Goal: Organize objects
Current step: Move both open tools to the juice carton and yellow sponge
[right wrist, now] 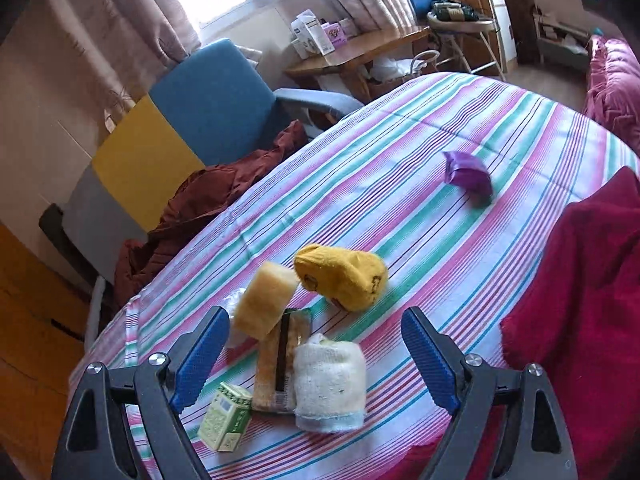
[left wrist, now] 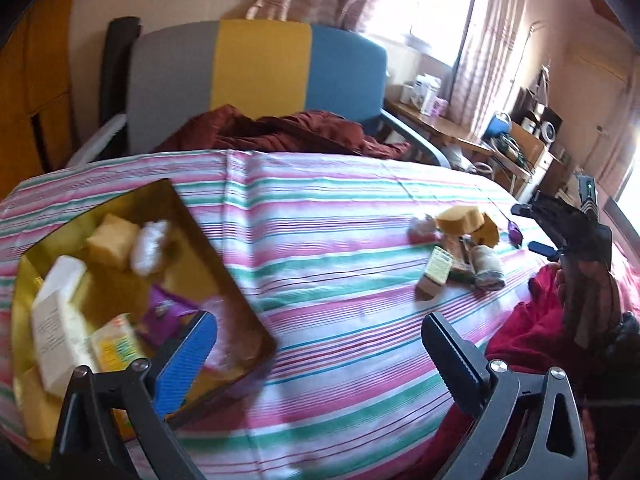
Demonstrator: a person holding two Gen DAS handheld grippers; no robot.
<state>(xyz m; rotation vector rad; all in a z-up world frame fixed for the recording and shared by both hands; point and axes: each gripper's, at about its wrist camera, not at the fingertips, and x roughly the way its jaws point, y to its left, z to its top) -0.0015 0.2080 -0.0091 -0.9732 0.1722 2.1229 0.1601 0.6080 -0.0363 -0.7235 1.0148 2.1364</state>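
A gold box (left wrist: 224,268) sits at the left on the striped cloth, holding a yellow sponge (left wrist: 110,240), a white carton (left wrist: 56,316), a purple packet (left wrist: 164,312) and other items. My left gripper (left wrist: 320,344) is open and empty, its left finger over the box's near corner. My right gripper (right wrist: 316,344) is open and empty, hovering over a pile: a yellow sponge (right wrist: 264,300), a yellow sock (right wrist: 344,280), a rolled white towel (right wrist: 330,384), a green box (right wrist: 226,416) and a wrapped snack (right wrist: 276,364). A purple packet (right wrist: 468,174) lies apart, farther off. The right gripper (left wrist: 540,236) also shows in the left wrist view.
A grey, yellow and blue chair (left wrist: 256,76) with a brown-red jacket (left wrist: 280,130) stands behind the table. A red cloth (right wrist: 580,292) lies at the table's right edge. A wooden desk (right wrist: 360,54) with boxes stands by the window.
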